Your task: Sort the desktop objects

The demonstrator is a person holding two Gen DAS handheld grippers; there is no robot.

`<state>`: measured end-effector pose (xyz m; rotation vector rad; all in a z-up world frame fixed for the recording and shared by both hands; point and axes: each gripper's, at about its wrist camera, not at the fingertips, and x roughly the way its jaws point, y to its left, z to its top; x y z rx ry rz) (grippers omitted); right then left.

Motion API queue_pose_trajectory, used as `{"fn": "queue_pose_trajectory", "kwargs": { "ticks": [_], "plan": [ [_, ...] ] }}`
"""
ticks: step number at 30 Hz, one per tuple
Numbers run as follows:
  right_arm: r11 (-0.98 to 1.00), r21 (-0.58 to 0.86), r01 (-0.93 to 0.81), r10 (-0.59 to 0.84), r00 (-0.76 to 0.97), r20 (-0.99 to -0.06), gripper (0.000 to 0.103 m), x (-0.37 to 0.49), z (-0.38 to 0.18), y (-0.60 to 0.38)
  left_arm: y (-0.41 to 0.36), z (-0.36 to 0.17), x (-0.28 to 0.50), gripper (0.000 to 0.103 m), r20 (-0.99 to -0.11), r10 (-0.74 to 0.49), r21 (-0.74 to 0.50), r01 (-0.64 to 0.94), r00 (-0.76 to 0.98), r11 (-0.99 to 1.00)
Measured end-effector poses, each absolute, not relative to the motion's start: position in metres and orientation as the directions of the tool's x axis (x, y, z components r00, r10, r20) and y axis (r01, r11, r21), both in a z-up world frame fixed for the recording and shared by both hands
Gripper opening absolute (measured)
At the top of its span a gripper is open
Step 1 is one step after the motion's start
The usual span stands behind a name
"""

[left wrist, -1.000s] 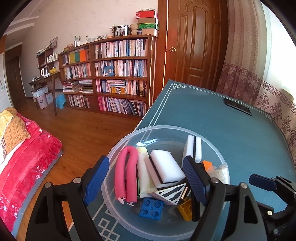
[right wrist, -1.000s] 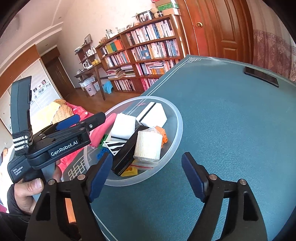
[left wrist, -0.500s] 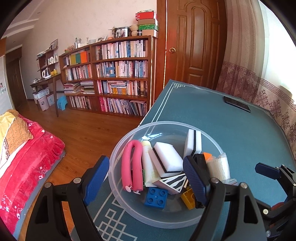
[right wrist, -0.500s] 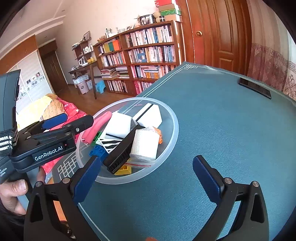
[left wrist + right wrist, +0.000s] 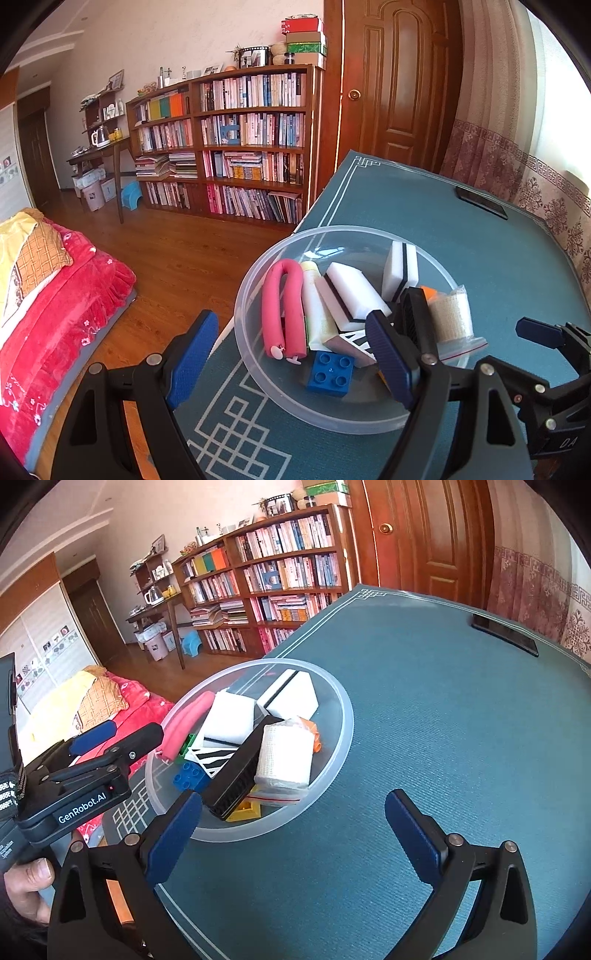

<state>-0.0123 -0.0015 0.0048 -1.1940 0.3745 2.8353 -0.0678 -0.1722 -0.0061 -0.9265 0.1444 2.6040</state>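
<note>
Clear bowl (image 5: 258,295), two white sponges (image 5: 354,291), one blue brick (image 5: 330,373)

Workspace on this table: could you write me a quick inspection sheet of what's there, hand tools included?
Surface: teal table mat with a white line border, mostly bare.
Job's things: clear plastic bowl near the table edge, piled with a pink foam roller, white sponges, blue brick, black brush, bagged gauze roll, yellow brick and an orange piece.
Clutter: dark phone lying flat at the far side.
Grippers: left gripper open, hovering at the bowl's near rim; right gripper open, above the mat beside the bowl, empty.
Cables: nothing seen.
Surroundings: bookshelf, wooden door, curtain, red bedding.
</note>
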Motion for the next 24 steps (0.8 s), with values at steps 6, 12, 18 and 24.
{"fn": "queue_pose_trajectory", "kwargs": {
  "ticks": [6, 12, 18, 24],
  "plan": [
    [-0.959, 0.257, -0.121, -0.108, -0.681, -0.724, 0.101, -0.014, -0.004, 0.001, -0.175, -0.008, -0.069, 0.085, -0.629, 0.317, -0.037, -0.380, -0.710, -0.924],
    [-0.984, 0.066, -0.166, 0.074, -0.715, -0.695, 0.101, -0.009, 0.007, -0.012, -0.174, -0.010, -0.069, 0.085, -0.635, 0.326, -0.044, -0.388, -0.701, -0.921],
    [-0.979, 0.076, -0.189, 0.092, -0.743, -0.663, 0.101, -0.002, 0.009, -0.012, -0.178, -0.009, -0.069, 0.085, -0.635, 0.331, -0.057, -0.386, -0.698, -0.921],
    [-0.983, 0.028, -0.183, 0.125, -0.766, -0.631, 0.101, 0.001, 0.011, -0.022, -0.176, -0.010, -0.069, 0.085, -0.638, 0.328, -0.054, -0.385, -0.696, -0.921]
  ]
}}
